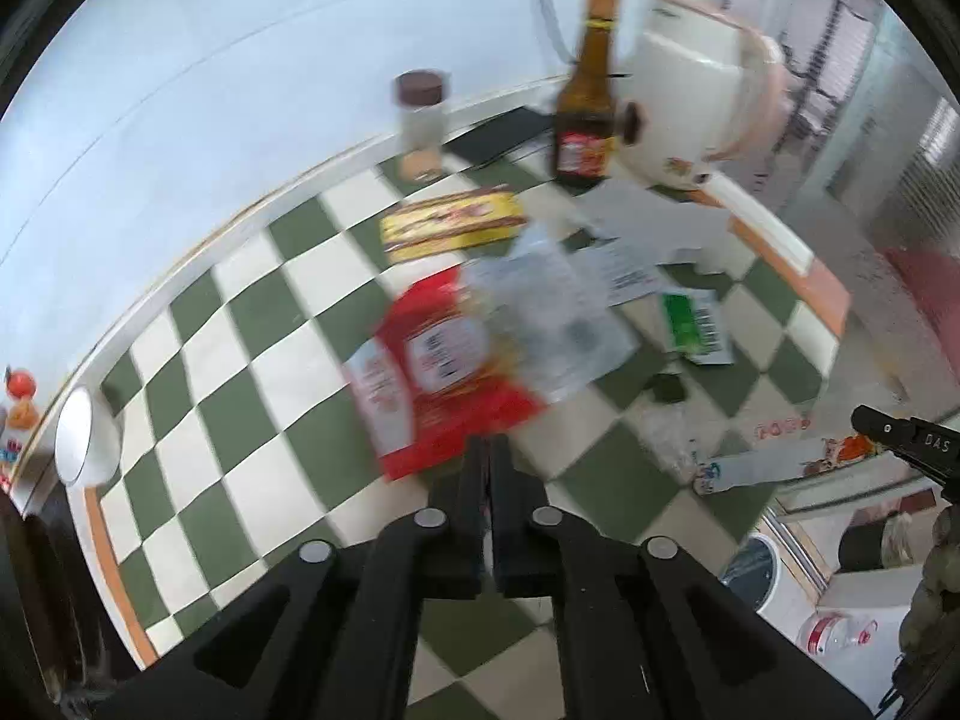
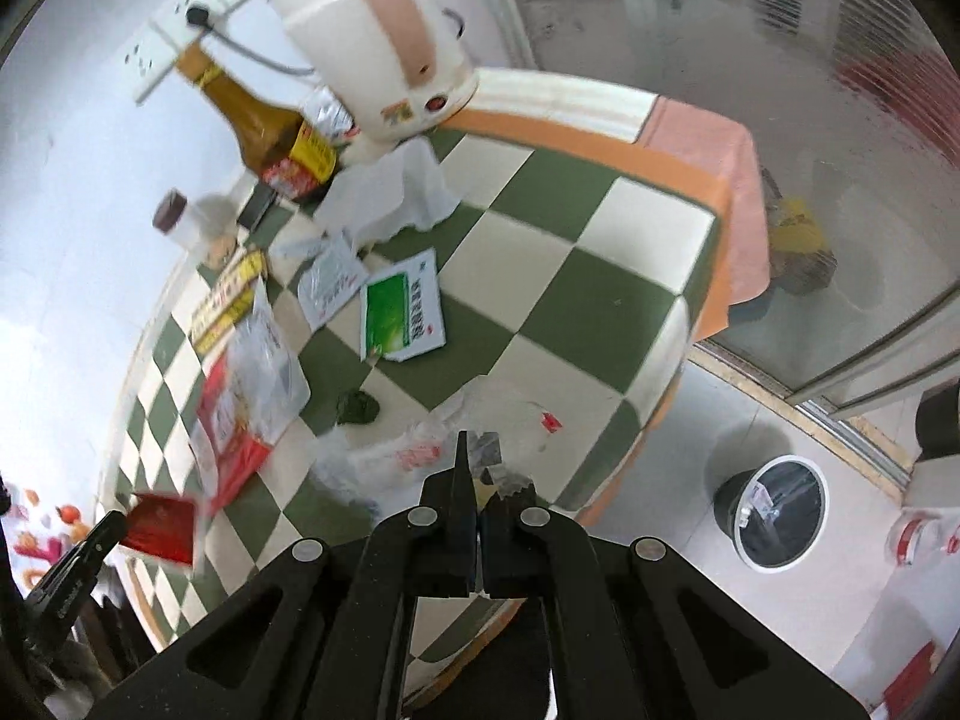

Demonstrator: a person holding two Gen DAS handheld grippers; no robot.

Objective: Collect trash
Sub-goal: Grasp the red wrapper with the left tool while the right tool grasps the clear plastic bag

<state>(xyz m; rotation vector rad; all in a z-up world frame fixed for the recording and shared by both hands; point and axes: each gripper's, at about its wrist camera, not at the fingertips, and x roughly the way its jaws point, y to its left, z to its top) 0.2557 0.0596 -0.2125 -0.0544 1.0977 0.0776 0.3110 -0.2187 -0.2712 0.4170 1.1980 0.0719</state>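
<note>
My left gripper (image 1: 487, 450) is closed on the near edge of a red snack bag (image 1: 432, 372), which hangs blurred in front of its fingers above a table (image 1: 240, 324) covered in green and white checks. A crumpled clear plastic bag (image 1: 552, 324) lies against the red bag on the side toward the cream kettle (image 1: 690, 102), the landmark standing at the table's far edge.

My right gripper (image 2: 477, 468) has its fingers together on a small dark scrap of wrapper (image 2: 495, 468), over the table corner nearest me, well away from the kettle (image 2: 384, 42).

The relation that matters is where the bin (image 2: 774, 510) lies. It stands on the floor, black-lined with a white rim, past the table's orange-bordered edge, on the opposite side of the table from the kettle and off to the right of my right gripper. My right gripper is clearly the nearer one; my left gripper is further in over the table, so the red bag has more table to cross.

Still on the table, between my grippers and the kettle: a green and white packet (image 2: 402, 312), a white printed sachet (image 2: 330, 282), a yellow wrapper (image 2: 231, 300), a white crumpled tissue (image 2: 390, 198), a small dark green lump (image 2: 357, 408) and a thin clear bag (image 2: 408, 450) just ahead of my right gripper. A brown sauce bottle (image 2: 270, 132) and a brown-lidded jar (image 2: 192, 222) stand beside the kettle; I judge those are not trash.
</note>
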